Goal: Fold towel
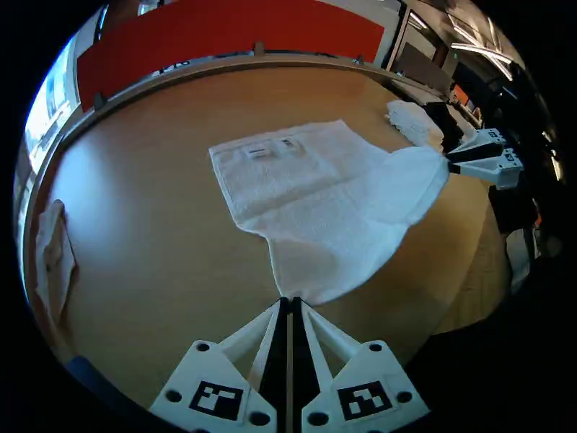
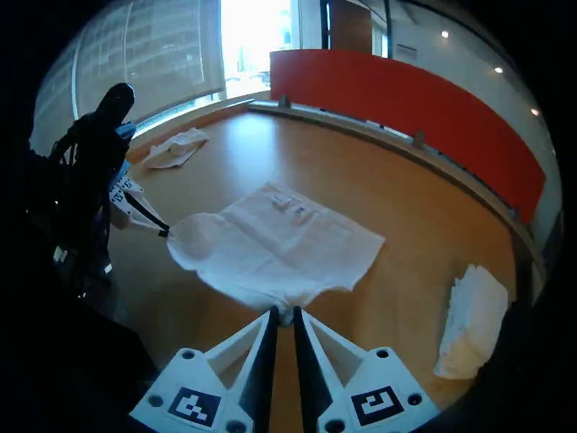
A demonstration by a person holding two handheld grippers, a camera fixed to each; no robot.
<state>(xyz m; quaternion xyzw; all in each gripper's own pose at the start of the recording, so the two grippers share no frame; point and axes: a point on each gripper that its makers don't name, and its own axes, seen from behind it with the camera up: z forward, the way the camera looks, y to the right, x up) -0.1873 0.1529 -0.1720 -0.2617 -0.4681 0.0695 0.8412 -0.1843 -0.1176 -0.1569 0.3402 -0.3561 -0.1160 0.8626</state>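
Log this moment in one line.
stage: no fold yet | left gripper: shut on towel corner | right gripper: shut on towel corner | towel: gripped corners raised, rest on table

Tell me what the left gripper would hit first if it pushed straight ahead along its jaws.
The towel itself: the left gripper pinches one corner, and the rest lies spread right ahead on the wooden table. Past it, likely the red panel, though depth is unclear.

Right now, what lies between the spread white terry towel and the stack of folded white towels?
Bare tan wooden tabletop separates towel from stack in the right gripper view.
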